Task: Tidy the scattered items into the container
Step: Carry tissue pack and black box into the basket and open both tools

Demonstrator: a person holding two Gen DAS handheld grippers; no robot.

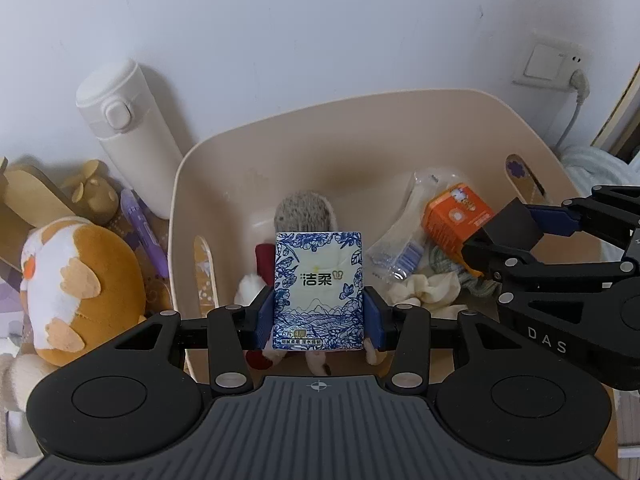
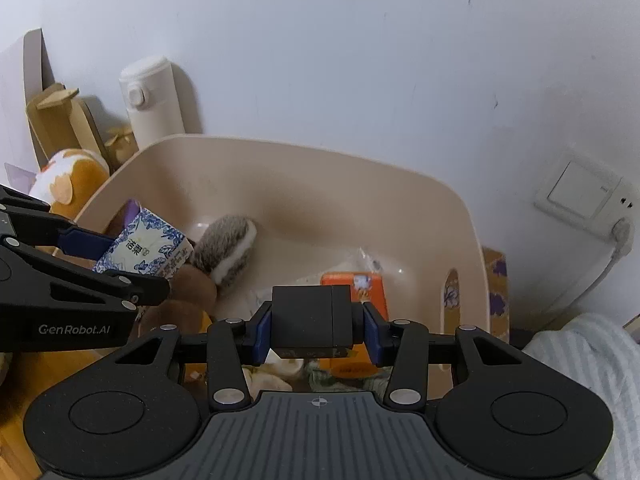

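Observation:
My left gripper (image 1: 319, 318) is shut on a blue-and-white tissue pack (image 1: 319, 288), held upright above the near side of the beige plastic bin (image 1: 360, 120). My right gripper (image 2: 313, 334) is shut on a black box (image 2: 312, 320), held over the bin's (image 2: 320, 168) right part. The right gripper also shows in the left wrist view (image 1: 508, 236), and the left gripper with the tissue pack (image 2: 144, 248) in the right wrist view. In the bin lie a grey plush toy (image 1: 304, 212), an orange carton (image 1: 456, 216), a clear wrapped packet (image 1: 400, 248) and cream cloth (image 1: 428, 288).
Left of the bin stand a white flask (image 1: 128, 136), an orange-and-white plush toy (image 1: 80, 288), a purple pen (image 1: 144, 236) and wooden pieces (image 1: 28, 200). A white wall with a switch and plug (image 1: 552, 68) is behind. Striped fabric (image 2: 592, 368) lies at the right.

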